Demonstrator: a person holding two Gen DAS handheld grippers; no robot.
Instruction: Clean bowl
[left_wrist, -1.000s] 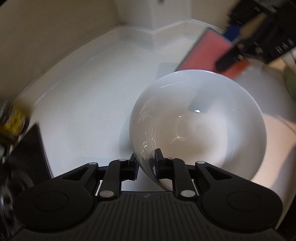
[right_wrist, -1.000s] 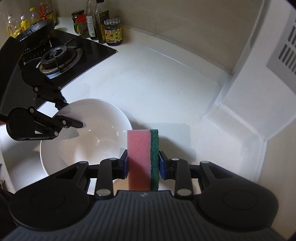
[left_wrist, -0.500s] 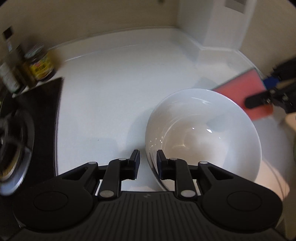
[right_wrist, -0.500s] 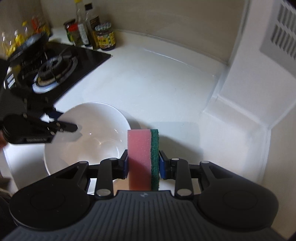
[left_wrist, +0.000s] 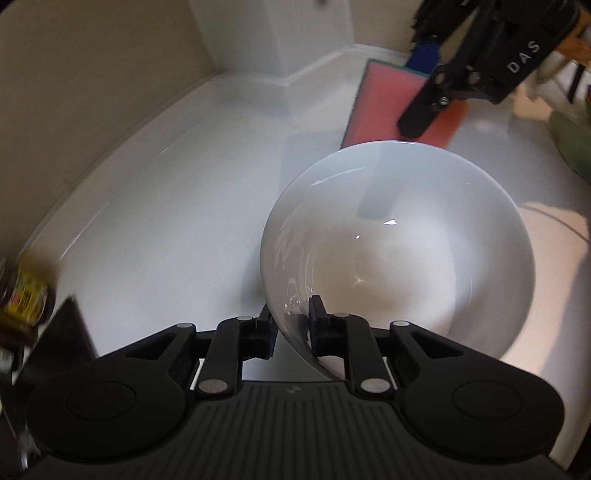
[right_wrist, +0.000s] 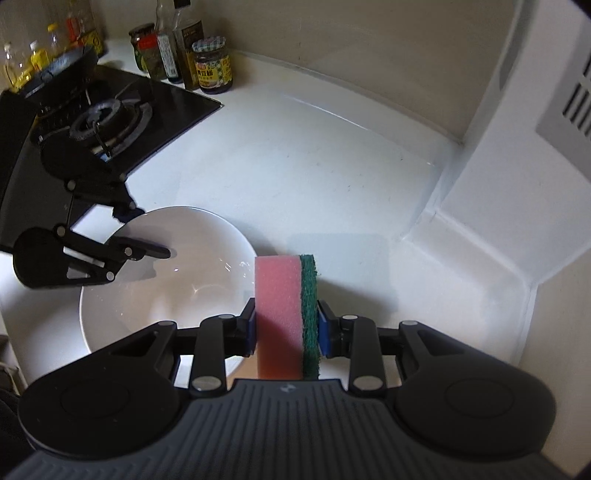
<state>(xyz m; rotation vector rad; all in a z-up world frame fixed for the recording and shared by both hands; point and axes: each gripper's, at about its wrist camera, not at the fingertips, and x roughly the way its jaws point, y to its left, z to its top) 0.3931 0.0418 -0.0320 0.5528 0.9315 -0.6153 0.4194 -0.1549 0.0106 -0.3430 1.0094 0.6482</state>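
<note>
Bowl (right_wrist: 166, 295); stove (right_wrist: 107, 122) only right-view

Bowl (left_wrist: 424, 236): plain white, glossy, round, deep; upright on white counter (left_wrist: 166, 221), interior bare with light glints. Near rim sits between closing jaws.

Sponge (right_wrist: 279, 314): pink foam block with dark green scouring layer on its right face; held upright, on edge, just beside bowl's rim, above the counter.
</note>
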